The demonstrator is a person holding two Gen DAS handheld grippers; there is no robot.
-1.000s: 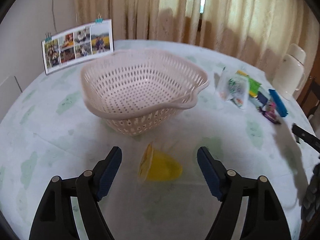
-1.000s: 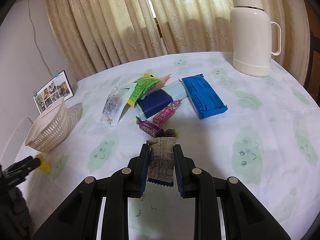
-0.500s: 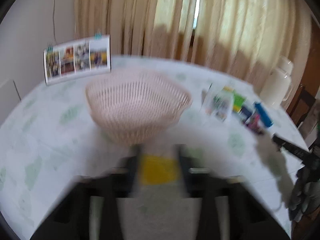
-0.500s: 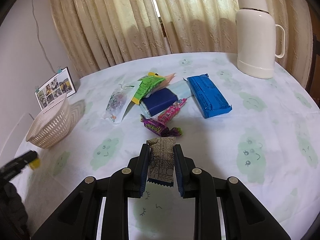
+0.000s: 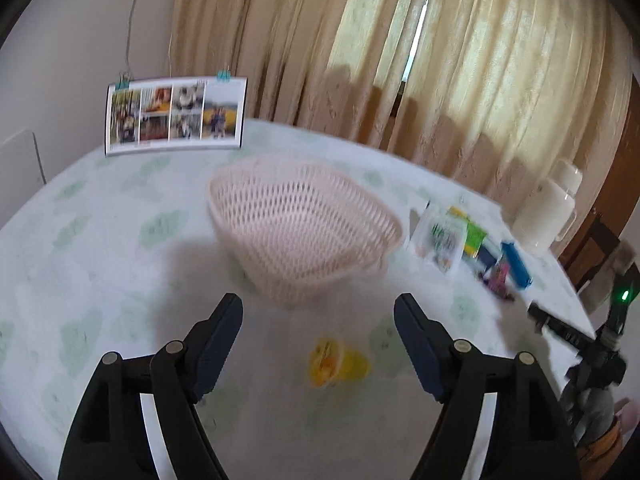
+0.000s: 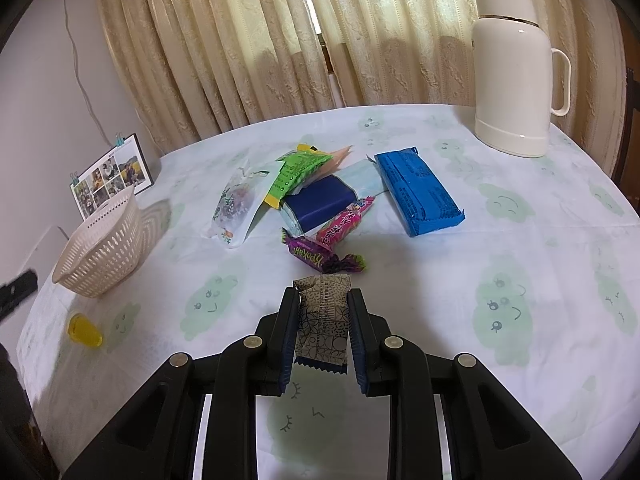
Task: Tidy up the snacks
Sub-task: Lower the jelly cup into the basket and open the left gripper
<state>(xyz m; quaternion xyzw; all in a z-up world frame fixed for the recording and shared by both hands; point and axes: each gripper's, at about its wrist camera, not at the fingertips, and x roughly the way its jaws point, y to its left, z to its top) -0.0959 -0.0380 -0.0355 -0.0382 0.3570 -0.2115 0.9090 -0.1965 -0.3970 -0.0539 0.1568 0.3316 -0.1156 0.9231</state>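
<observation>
Though blurred, yellow cup (image 5: pixel 338 363) discernible.

Far beyond my right gripper a cream thermos (image 6: pixel 516 76) stands on the surface (image 6: pixel 560 248), before beige curtains (image 6: pixel 248 40). A clipped photo card (image 5: pixel 174 116) stands well ahead of my left gripper.

Basket (image 6: pixel 100 248) left of the snack pile (image 6: pixel 320 196) on the table (image 6: pixel 540 280), flask (image 6: pixel 514 68) far right behind.
</observation>
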